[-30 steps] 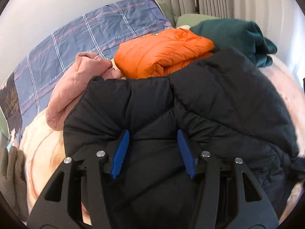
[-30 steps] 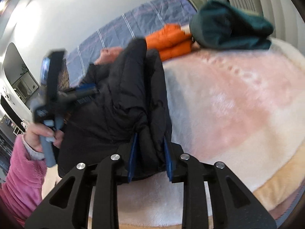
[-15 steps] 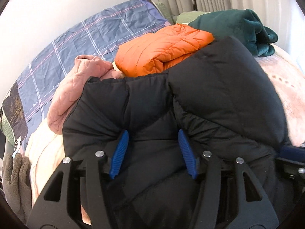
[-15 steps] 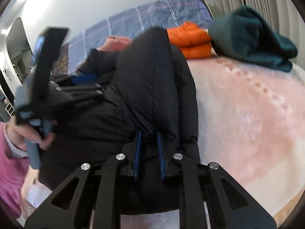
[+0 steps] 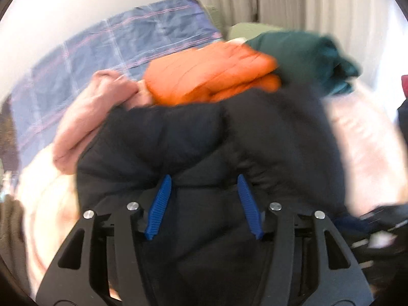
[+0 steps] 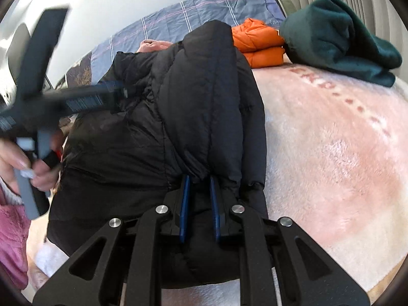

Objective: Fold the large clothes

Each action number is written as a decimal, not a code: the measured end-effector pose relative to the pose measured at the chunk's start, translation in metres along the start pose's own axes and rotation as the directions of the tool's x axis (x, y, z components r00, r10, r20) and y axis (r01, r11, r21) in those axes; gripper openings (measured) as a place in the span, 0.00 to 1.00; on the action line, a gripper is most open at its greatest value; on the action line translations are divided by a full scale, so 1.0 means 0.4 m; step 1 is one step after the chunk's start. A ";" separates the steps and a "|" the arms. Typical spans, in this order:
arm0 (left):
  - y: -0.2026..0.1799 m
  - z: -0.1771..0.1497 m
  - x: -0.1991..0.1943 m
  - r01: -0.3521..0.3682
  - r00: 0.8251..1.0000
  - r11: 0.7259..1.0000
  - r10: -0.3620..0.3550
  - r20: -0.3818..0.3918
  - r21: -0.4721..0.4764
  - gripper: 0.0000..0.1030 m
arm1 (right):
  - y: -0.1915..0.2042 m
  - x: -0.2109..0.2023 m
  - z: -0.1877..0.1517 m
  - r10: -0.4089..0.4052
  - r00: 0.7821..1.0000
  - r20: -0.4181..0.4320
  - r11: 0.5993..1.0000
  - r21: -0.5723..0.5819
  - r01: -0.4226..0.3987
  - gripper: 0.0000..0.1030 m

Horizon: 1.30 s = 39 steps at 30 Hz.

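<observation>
Pink fleece sleeve [image 6: 11, 242], blk grippers w/ blue pads [image 6: 184, 204]

Right tool [image 6: 200, 181] nearly closed, pinching fabric. Left tool [image 5: 204, 181] half-spread, pads pressing padded fabric, angled downward.

Bed [image 6: 331, 153], covered by a pale pink plush blanket [image 5: 357, 137], is carrying everything. Black puffer jacket [image 6: 199, 102] is lying on the blanket, running straight ahead from the right jaws. Beyond it, orange folded jacket [image 5: 211, 76] is sitting near the head end, dark green garment [image 6: 336, 35] resting just right of it, pink garment [image 5: 97, 107] bunching left of it. Blue checked cover [image 6: 204, 12] is lying furthest beyond the jaws.
</observation>
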<state>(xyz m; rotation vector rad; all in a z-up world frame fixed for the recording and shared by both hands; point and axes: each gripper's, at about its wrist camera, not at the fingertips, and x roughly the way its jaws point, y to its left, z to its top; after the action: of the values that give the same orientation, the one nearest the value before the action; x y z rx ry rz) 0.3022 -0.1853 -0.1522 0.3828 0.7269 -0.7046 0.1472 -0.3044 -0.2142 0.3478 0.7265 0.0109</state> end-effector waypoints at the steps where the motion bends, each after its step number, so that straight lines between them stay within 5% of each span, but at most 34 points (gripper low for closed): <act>1: -0.016 0.023 -0.015 0.030 0.999 0.999 -0.030 0.021 0.025 0.53 | -0.002 0.000 0.000 0.005 1.000 -0.001 1.000 0.004 -0.005 0.14; 6: -0.142 0.128 0.026 0.028 0.999 0.967 -0.037 0.030 0.254 0.61 | 0.000 0.001 0.001 0.010 1.000 0.003 1.000 0.006 -0.010 0.14; 10: -0.154 0.132 0.201 -0.084 0.992 0.947 0.110 -0.065 0.311 0.73 | -0.010 0.005 0.005 0.020 1.000 0.008 1.000 0.018 -0.020 0.15; 14: -0.062 0.121 0.276 0.026 0.990 0.992 -0.008 -0.137 0.124 0.76 | -0.001 0.006 0.000 0.016 1.000 0.007 1.000 0.002 -0.016 0.15; 26: -0.019 0.074 0.273 0.091 0.994 0.995 -0.088 -0.072 0.032 0.76 | 0.025 -0.026 -0.003 -0.009 1.000 0.019 0.998 -0.054 0.010 0.15; 33: -0.012 0.084 0.270 0.109 0.992 0.994 -0.109 -0.066 -0.004 0.75 | 0.118 -0.097 0.067 -0.053 0.987 0.153 0.965 -0.246 0.090 0.13; 36: -0.007 0.087 0.271 0.121 0.990 0.992 -0.122 -0.068 -0.020 0.75 | 0.098 0.006 0.086 -0.112 0.991 0.077 0.964 -0.231 0.127 0.12; 39: 0.002 0.089 0.268 0.141 0.988 0.989 -0.143 -0.056 -0.043 0.75 | 0.020 0.081 0.080 -0.037 0.999 -0.007 0.995 -0.092 0.036 0.12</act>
<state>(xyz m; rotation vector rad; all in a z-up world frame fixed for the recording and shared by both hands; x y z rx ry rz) 0.3768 -0.2523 -0.2042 0.3196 0.8282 -0.8151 0.1933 -0.3027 -0.2106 0.2471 0.7387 0.0112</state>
